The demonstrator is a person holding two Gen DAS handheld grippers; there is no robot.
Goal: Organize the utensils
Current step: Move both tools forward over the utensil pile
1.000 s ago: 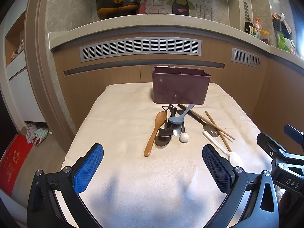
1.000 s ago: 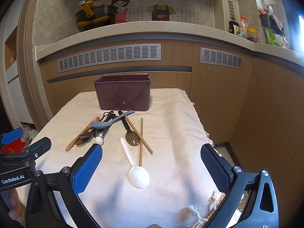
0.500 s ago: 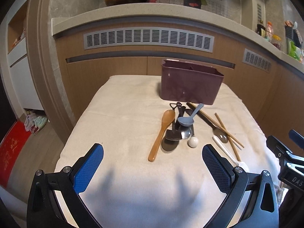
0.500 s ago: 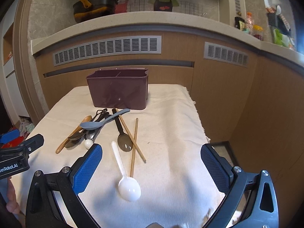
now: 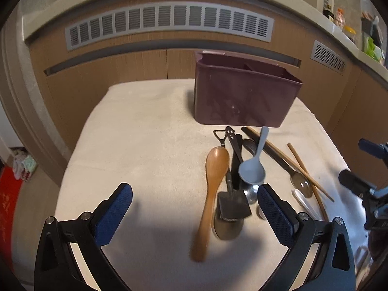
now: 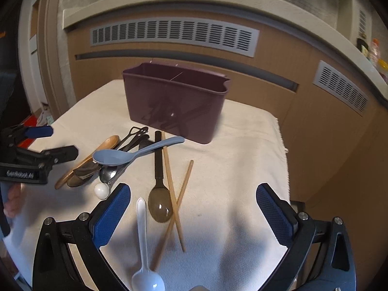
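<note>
A maroon divided utensil holder (image 5: 245, 97) (image 6: 177, 104) stands at the back of the cloth-covered table (image 5: 145, 145). In front of it lie a wooden spoon (image 5: 213, 189) (image 6: 80, 162), a blue-grey spoon (image 5: 253, 167) (image 6: 135, 154), dark metal utensils (image 5: 232, 206), a dark spoon (image 6: 158, 189), two wooden chopsticks (image 6: 173, 191) and a white spoon (image 6: 144, 247). My left gripper (image 5: 195, 214) is open, low over the wooden spoon's handle. My right gripper (image 6: 194, 214) is open, low over the chopsticks and white spoon.
A wooden counter front with grey vents (image 5: 167, 21) rises behind the table. The table's right edge (image 6: 283, 160) drops off to the floor. A small white ball (image 6: 101, 191) lies by the utensil pile. Jars (image 5: 339, 19) stand on the counter at far right.
Both grippers have moved forward and down toward the utensils, which now look larger. Both stay open. Nothing on the table has moved.
</note>
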